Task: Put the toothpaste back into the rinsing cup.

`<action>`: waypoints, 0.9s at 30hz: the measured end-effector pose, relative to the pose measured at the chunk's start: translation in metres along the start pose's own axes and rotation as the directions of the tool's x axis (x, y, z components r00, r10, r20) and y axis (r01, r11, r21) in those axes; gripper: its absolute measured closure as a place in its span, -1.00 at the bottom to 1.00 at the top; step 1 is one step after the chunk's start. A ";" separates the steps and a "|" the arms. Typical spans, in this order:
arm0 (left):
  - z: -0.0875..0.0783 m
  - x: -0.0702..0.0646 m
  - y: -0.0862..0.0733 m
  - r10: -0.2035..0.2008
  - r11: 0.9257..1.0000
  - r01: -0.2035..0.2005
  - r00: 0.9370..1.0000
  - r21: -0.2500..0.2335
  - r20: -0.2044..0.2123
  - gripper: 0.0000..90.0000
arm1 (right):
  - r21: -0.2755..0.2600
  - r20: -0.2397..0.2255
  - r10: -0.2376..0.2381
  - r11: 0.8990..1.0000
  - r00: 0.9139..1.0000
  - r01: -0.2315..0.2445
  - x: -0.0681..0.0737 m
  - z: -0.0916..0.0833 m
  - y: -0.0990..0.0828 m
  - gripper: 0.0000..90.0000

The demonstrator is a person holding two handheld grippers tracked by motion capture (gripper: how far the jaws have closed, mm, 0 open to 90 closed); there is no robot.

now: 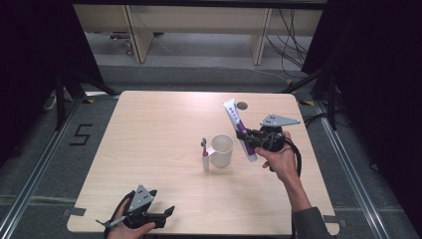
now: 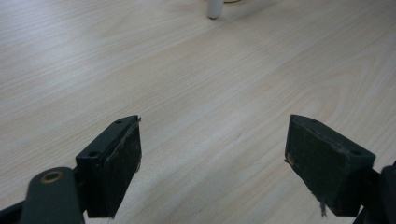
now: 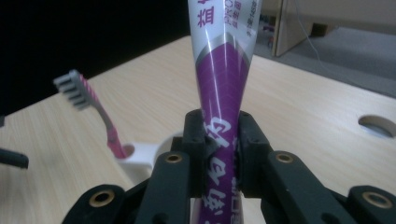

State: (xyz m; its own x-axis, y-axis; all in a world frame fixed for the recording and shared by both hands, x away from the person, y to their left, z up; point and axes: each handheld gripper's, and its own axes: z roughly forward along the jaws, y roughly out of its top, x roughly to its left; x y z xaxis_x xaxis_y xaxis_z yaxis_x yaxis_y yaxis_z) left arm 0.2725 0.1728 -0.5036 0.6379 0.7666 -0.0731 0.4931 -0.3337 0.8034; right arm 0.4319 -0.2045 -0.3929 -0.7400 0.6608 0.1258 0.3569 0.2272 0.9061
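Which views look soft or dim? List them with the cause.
High view: dark curtains at both sides, table evenly lit. Left gripper view: open jaws close up, slightly soft. Right gripper view: toothpaste tube shows glare along its middle, toothbrush and background blurred.

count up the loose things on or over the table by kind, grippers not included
toothpaste tube: 1, clamped in the right gripper above the table
toothbrush: 1, standing in the holder on the cup's side
cup: 1, white
total: 3
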 end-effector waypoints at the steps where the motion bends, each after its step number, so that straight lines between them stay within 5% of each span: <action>1: 0.000 0.000 0.000 -0.001 1.000 0.001 1.000 -0.001 0.000 -0.59 | -0.023 -0.003 -0.008 1.000 1.000 0.008 0.000 0.004 0.002 0.72; 17: 0.002 -0.003 0.000 -0.019 1.000 0.019 1.000 -0.017 0.007 -0.59 | -0.137 -0.012 0.026 0.990 1.000 -0.028 0.001 0.050 0.013 0.72; 27: 0.002 -0.005 0.000 -0.020 1.000 0.020 1.000 -0.006 0.012 -0.59 | -0.144 -0.021 0.039 0.989 0.999 -0.042 -0.001 0.066 0.009 0.72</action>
State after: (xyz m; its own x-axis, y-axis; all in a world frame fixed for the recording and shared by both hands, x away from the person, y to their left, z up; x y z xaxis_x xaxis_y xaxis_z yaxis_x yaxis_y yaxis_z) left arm 0.2701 0.1683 -0.5044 0.6350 0.7666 -0.0958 0.5018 -0.3150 0.8056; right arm 0.4730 -0.1558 -0.4116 -0.7373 0.6539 0.1694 0.3013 0.0940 0.9489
